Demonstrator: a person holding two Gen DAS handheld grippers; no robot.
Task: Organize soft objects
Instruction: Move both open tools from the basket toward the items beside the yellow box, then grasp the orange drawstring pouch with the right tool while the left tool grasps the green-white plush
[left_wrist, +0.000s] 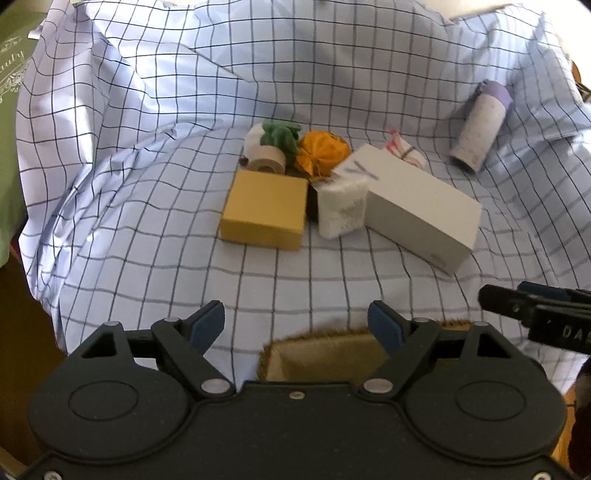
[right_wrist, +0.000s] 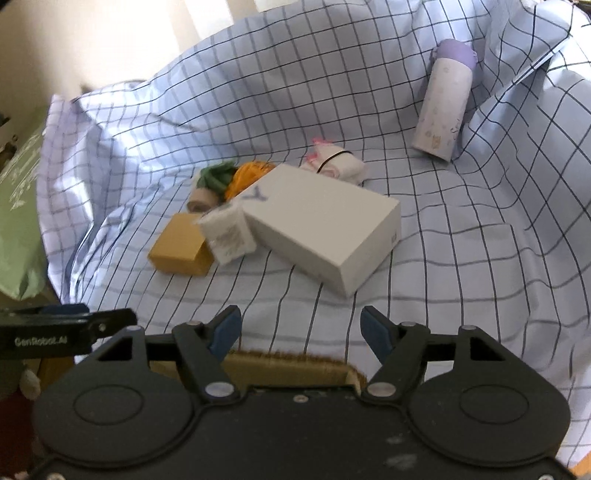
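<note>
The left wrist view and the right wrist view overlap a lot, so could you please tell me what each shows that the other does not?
Only the left wrist view shows the right gripper at its right edge. Only the right wrist view shows the left gripper at its left edge. Both show the white box, yellow box, orange cloth, green cloth and purple bottle on the checked sheet.

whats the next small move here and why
Probably ease the open right gripper forward toward the banded pink-and-white cloth roll. Both grippers are empty; the roll lies exposed behind the white box, while the orange cloth is crowded.
</note>
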